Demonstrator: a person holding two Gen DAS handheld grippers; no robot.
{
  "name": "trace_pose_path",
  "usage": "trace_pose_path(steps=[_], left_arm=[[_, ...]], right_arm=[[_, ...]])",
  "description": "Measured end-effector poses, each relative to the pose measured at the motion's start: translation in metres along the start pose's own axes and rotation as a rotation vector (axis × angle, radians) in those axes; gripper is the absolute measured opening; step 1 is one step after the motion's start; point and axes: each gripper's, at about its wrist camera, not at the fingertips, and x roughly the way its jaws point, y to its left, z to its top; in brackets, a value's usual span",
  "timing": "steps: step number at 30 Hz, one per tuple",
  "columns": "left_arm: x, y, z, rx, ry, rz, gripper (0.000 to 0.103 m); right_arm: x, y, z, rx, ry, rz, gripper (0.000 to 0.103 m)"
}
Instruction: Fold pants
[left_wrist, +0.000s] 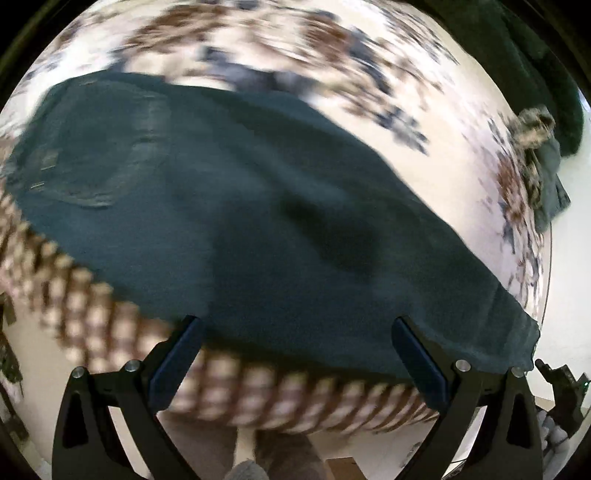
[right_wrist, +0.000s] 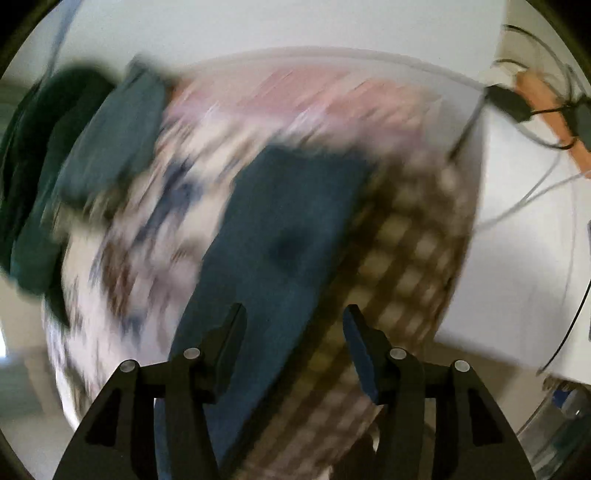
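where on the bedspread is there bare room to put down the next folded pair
Bare room lies on the flowered bedspread beyond the spread dark pants, up to the clothes pile at the far right edge. The checkered border nearest both open grippers is narrow. The middle is covered.

The pants (left_wrist: 258, 221) before me are dark teal, spread flat along the patterned cloth, pocketed seat end to my left, hem end at my right, edges blurred.
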Motion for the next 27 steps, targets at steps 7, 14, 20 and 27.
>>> trace_pose_path(steps=[7,14,20,27], left_arm=[[-0.044,0.131,0.034,-0.176,-0.097,0.165,0.103],[-0.033,0.25,0.085,-0.432,-0.125,0.073,0.088],[-0.027,0.281,0.088,-0.515,-0.187,-0.048,0.031],[-0.042,0.287,0.075,-0.481,-0.205,-0.085,0.023]], right_arm=[[0.072,0.134,-0.158,-0.258,0.348,0.094,0.057],[0.139,0.189,-0.272,-0.252,0.517,0.054,0.057],[0.152,0.177,-0.293,-0.076,0.472,-0.001,0.022],[0.152,0.171,-0.291,-0.011,0.518,0.023,0.033]])
